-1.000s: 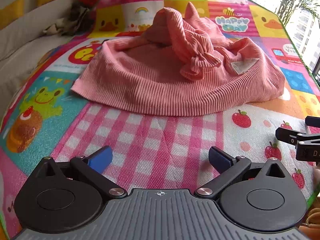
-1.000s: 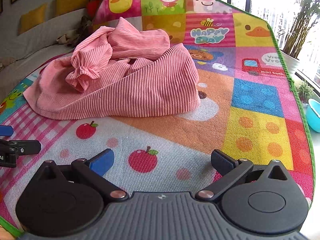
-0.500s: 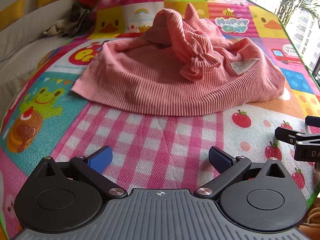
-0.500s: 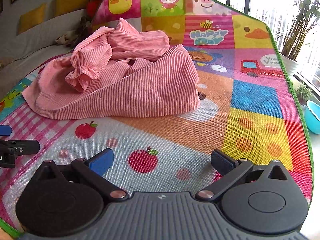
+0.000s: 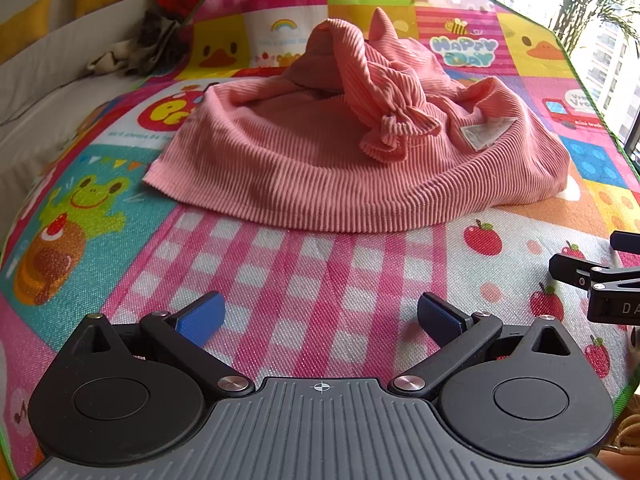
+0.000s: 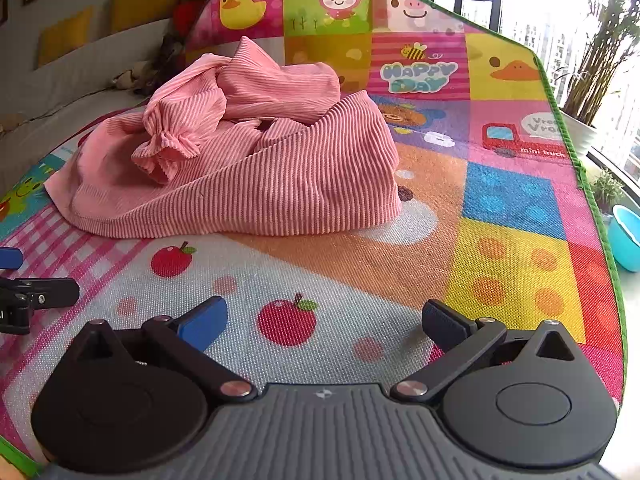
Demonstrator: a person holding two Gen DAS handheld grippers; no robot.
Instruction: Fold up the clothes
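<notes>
A pink ribbed garment [image 5: 320, 160] lies crumpled on a colourful play mat [image 5: 304, 280], with a gathered sleeve cuff [image 5: 396, 132] on top and a white label [image 5: 486, 132] showing. It also shows in the right wrist view [image 6: 248, 168], with the cuff [image 6: 168, 148] at its left. My left gripper [image 5: 320, 316] is open and empty, low over the pink checked part of the mat, short of the garment's near hem. My right gripper [image 6: 324, 320] is open and empty over the apple print, right of the left one.
The right gripper's fingers [image 5: 592, 276] show at the left wrist view's right edge; the left gripper's fingers [image 6: 36, 292] show at the right wrist view's left edge. A sofa with yellow cushions [image 6: 140, 0] stands behind. A blue bowl [image 6: 626, 236] and potted plants [image 6: 600, 60] stand off the mat's right edge.
Both grippers have crept slightly toward the garment. They stay open and empty. The garment has not moved.
</notes>
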